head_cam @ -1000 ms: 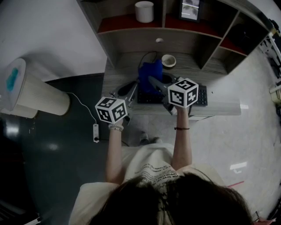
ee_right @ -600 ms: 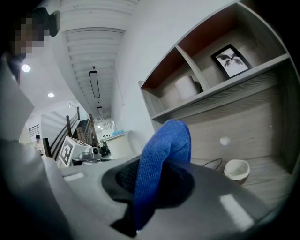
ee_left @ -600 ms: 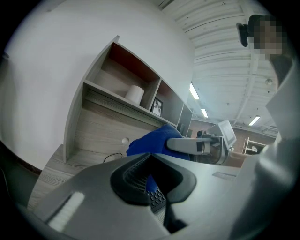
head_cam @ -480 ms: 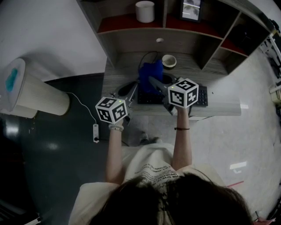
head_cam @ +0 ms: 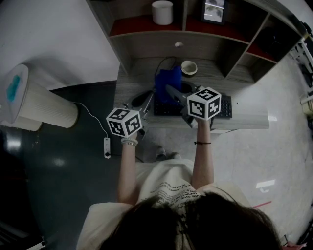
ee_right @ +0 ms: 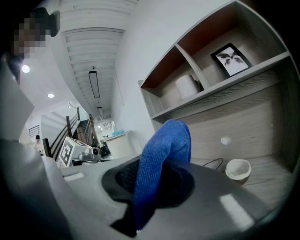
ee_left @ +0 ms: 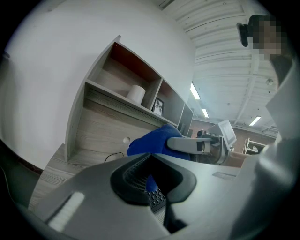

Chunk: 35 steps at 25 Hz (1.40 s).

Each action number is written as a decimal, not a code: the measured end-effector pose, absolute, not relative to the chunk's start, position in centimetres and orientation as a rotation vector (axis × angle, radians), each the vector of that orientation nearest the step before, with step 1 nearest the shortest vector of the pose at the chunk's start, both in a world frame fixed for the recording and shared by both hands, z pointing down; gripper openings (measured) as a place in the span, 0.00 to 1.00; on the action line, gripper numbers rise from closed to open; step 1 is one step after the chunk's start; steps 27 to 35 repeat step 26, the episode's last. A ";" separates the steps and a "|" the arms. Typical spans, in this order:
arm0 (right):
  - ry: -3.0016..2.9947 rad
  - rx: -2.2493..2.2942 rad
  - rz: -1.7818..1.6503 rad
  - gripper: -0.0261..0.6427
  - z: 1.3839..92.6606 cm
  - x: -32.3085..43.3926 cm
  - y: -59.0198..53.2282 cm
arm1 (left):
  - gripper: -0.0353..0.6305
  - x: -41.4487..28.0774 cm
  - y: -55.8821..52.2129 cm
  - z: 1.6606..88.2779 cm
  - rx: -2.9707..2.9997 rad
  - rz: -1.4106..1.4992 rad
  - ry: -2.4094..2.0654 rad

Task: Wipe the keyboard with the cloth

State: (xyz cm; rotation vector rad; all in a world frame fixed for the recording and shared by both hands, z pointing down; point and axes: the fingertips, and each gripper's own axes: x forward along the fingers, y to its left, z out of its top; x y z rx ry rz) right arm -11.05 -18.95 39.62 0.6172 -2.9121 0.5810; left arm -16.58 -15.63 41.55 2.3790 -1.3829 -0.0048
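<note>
A black keyboard (head_cam: pixel 221 106) lies along the front of the grey desk (head_cam: pixel 132 80); its middle is hidden behind my right gripper's marker cube. My right gripper (head_cam: pixel 172 91) is shut on a blue cloth (head_cam: pixel 167 83), which hangs folded over the keyboard's left part. In the right gripper view the cloth (ee_right: pixel 164 150) rises out of the closed jaws of that gripper (ee_right: pixel 150 187). My left gripper (head_cam: pixel 145 101) hovers at the keyboard's left end, shut and holding nothing. In the left gripper view, a few keys (ee_left: pixel 155 195) show past the left gripper (ee_left: pixel 152 180), with the cloth (ee_left: pixel 152 140) beyond.
A white cup (head_cam: pixel 188 67) stands behind the keyboard, next to a black cable (head_cam: pixel 164 61). The shelf above holds a white cylinder (head_cam: pixel 161 12) and a framed picture (head_cam: pixel 212 10). On the floor at the left are a pale ribbed cylinder (head_cam: pixel 44 105) and a power strip (head_cam: pixel 106 146).
</note>
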 end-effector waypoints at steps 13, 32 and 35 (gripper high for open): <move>-2.949 0.633 0.506 0.13 38.7 -10.9 -18.8 | 0.06 -16.4 -15.7 40.7 2.405 -0.013 -1.379; -2.996 0.640 0.404 0.13 37.2 -10.7 -18.8 | 0.06 -15.7 -16.1 39.4 2.470 0.018 -1.382; -2.996 0.640 0.404 0.13 37.2 -10.7 -18.8 | 0.06 -15.7 -16.1 39.4 2.470 0.018 -1.382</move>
